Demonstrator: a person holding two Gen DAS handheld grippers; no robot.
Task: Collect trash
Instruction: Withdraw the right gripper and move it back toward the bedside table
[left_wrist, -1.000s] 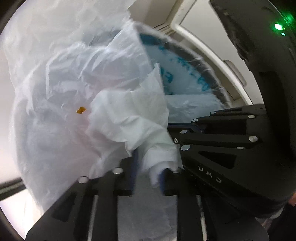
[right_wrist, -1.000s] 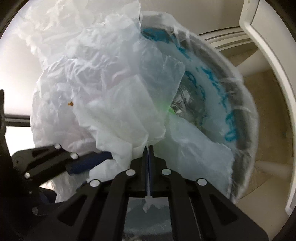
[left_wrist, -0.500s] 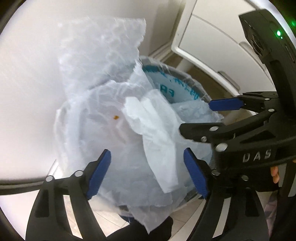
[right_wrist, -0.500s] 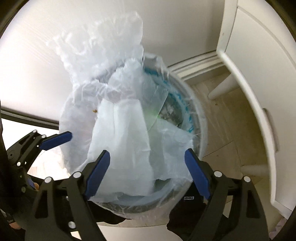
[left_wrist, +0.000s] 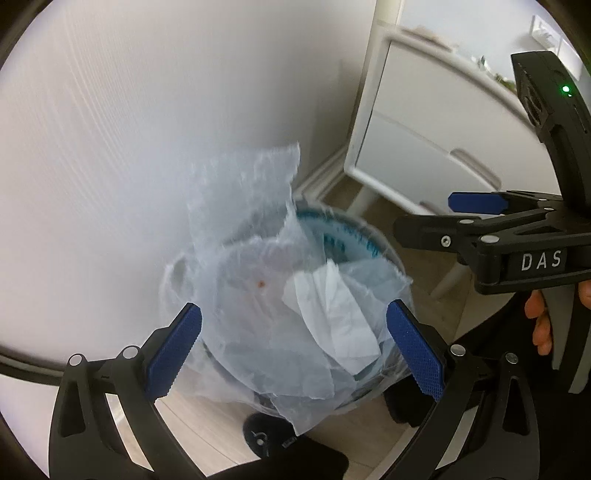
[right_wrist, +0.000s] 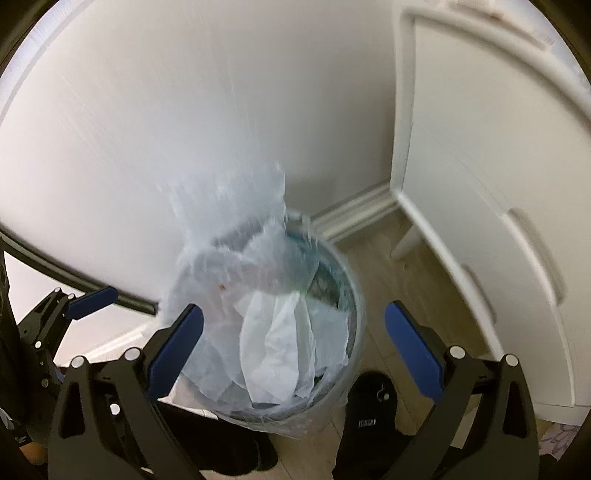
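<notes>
A round trash bin (left_wrist: 397, 264) (right_wrist: 352, 295) stands on the floor against the wall, lined with a clear plastic bag (left_wrist: 243, 206) (right_wrist: 229, 214) whose loose flap sticks up. Crumpled white paper (left_wrist: 332, 317) (right_wrist: 277, 339) lies in the bin's mouth. My left gripper (left_wrist: 293, 314) hovers above the bin, its jaws opening wide and touching nothing. My right gripper (right_wrist: 293, 310) hangs beside it over the bin, its jaws also opening, with nothing held between them. In the left wrist view the right gripper (left_wrist: 436, 216) shows at the right edge.
A white cabinet (left_wrist: 424, 147) (right_wrist: 480, 184) on legs stands right of the bin. A white wall (right_wrist: 184, 110) with a skirting board (right_wrist: 354, 218) is behind it. The person's black shoes (right_wrist: 369, 406) (left_wrist: 266, 432) stand on the wooden floor close to the bin.
Both grippers were shut on the bag and paper a second ago. They have let go, opened wide and risen away from the bin, which now looks smaller.
</notes>
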